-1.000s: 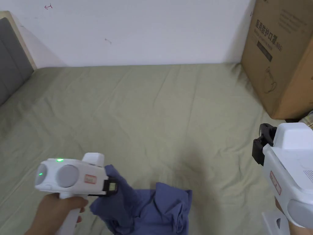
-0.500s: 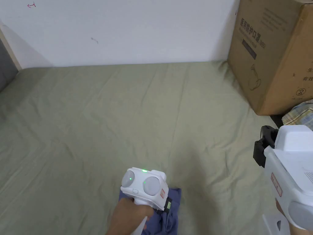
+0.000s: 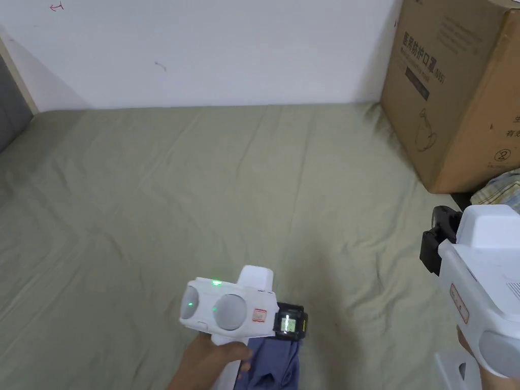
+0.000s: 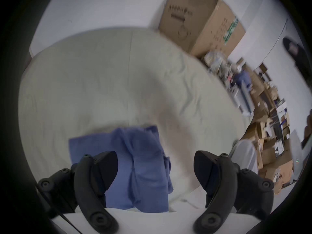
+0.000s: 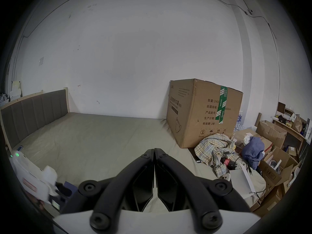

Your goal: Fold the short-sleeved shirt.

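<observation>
The blue shirt [image 4: 135,166] lies bunched on the bed [image 3: 203,193] at its near edge, directly beneath the left gripper [image 4: 155,168], fingers spread. The right gripper [image 5: 154,170], fingers pressed together, hovers well apart; the blurred shirt's long axis probably runs away from the person.

Left gripper [image 4: 155,168] releases the blue shirt [image 4: 135,166]: a second ago it grips a raised corner, now its jaws are spread above the bundled cloth. It also sits further toward the cardboard box [image 3: 457,96] than before.
</observation>
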Tool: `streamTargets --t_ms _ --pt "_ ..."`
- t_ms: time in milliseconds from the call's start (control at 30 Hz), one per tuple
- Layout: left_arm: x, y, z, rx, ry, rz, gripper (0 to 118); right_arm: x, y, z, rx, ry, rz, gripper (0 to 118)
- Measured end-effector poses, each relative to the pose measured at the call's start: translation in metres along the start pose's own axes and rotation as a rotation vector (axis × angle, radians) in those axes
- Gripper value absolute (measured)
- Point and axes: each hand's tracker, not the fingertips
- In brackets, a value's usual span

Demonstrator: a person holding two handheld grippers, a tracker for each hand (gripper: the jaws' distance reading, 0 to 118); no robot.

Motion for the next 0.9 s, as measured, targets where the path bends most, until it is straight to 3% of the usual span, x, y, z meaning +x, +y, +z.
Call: streamTargets --t_ms 267,367,500,900 --pt "-0.044 -0.02 0.039 0.247 0.204 -0.011 95 -0.006 0.004 -0.001 0.004 0.013 0.006 0" --pt "-0.06 -0.037 0.036 0.316 0.222 0.006 70 -0.007 0.004 -0.002 0.005 0.018 0.009 0" --pt "-0.072 -0.056 0.024 0.346 0.2 0.052 4 -0.007 0.004 -0.004 0.0 0.02 0.013 0" --pt "-0.033 -0.087 -0.029 0.238 0.113 -0.037 0 -0.003 -0.001 -0.011 -0.017 0.018 0.028 0"
